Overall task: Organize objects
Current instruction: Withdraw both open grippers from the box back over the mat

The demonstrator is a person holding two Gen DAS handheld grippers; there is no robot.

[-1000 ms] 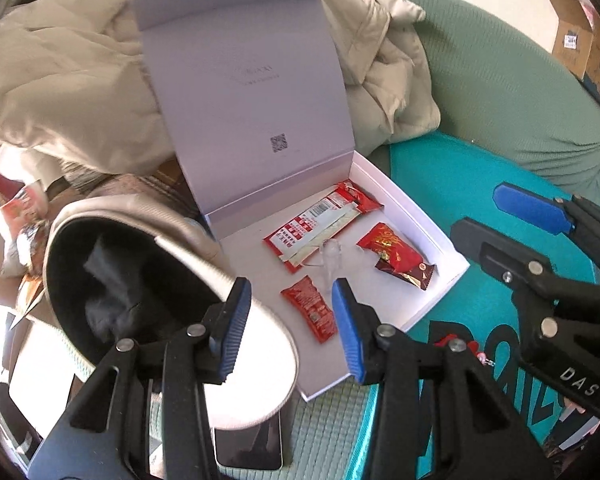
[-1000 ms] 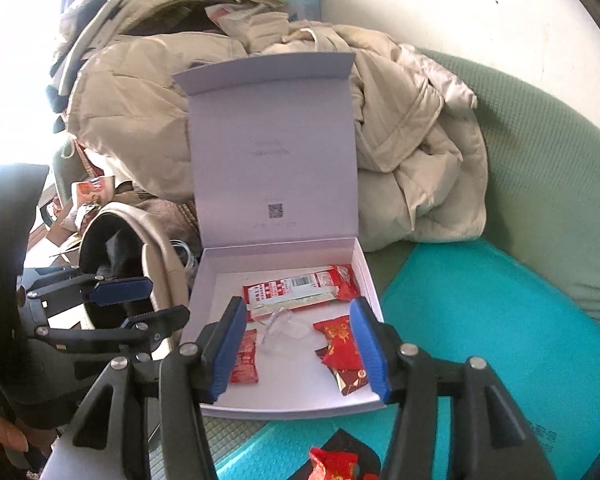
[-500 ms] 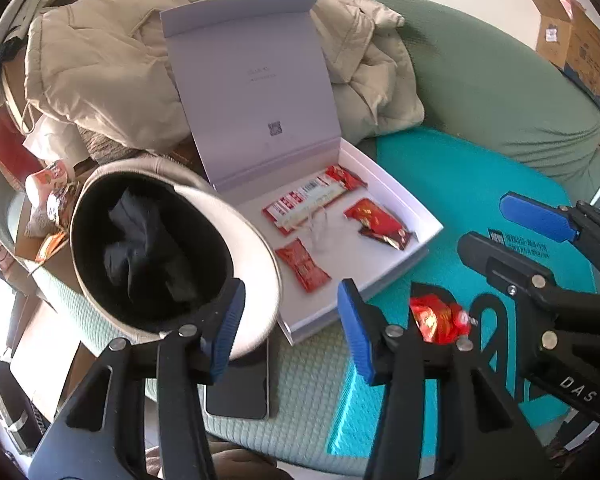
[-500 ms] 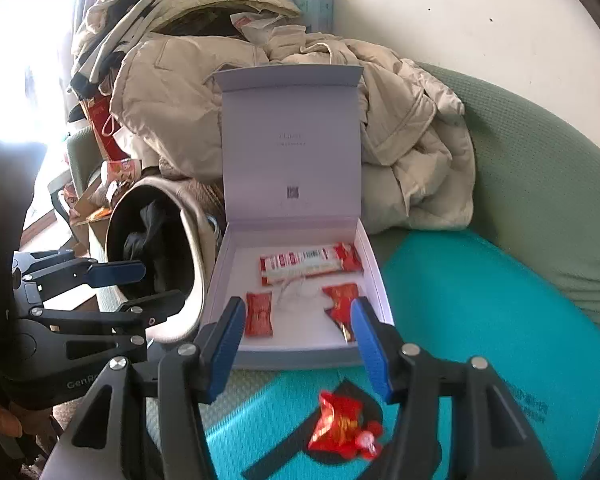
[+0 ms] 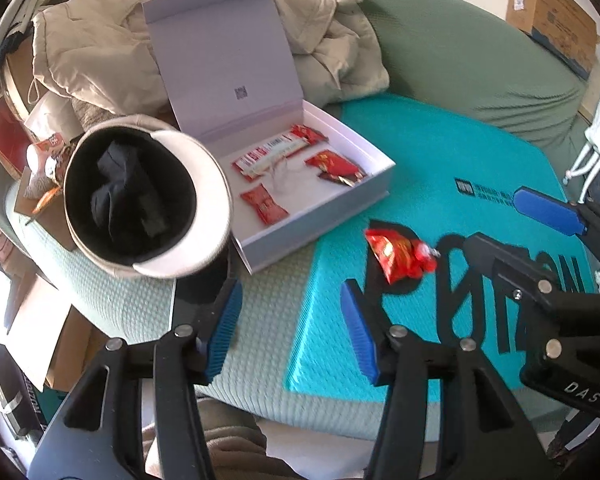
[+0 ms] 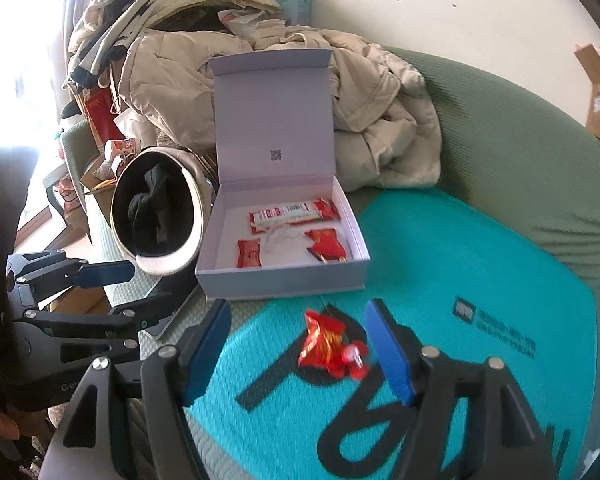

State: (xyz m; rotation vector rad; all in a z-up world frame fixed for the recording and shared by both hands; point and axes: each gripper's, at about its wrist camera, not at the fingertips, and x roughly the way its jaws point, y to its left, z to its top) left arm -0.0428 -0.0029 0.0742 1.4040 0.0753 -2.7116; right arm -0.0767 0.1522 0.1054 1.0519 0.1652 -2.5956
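The right gripper point(image 6: 300, 344), jaws opening and empty, is lining up on the near red snack packet point(image 6: 327, 345); the left gripper point(image 5: 290, 330) is opening empty; next, closing and carrying it to the white box point(image 6: 280, 280)

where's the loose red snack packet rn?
The loose red snack packet lies on the teal mat, just in front of the open white box; in the right wrist view it sits beyond the right gripper.
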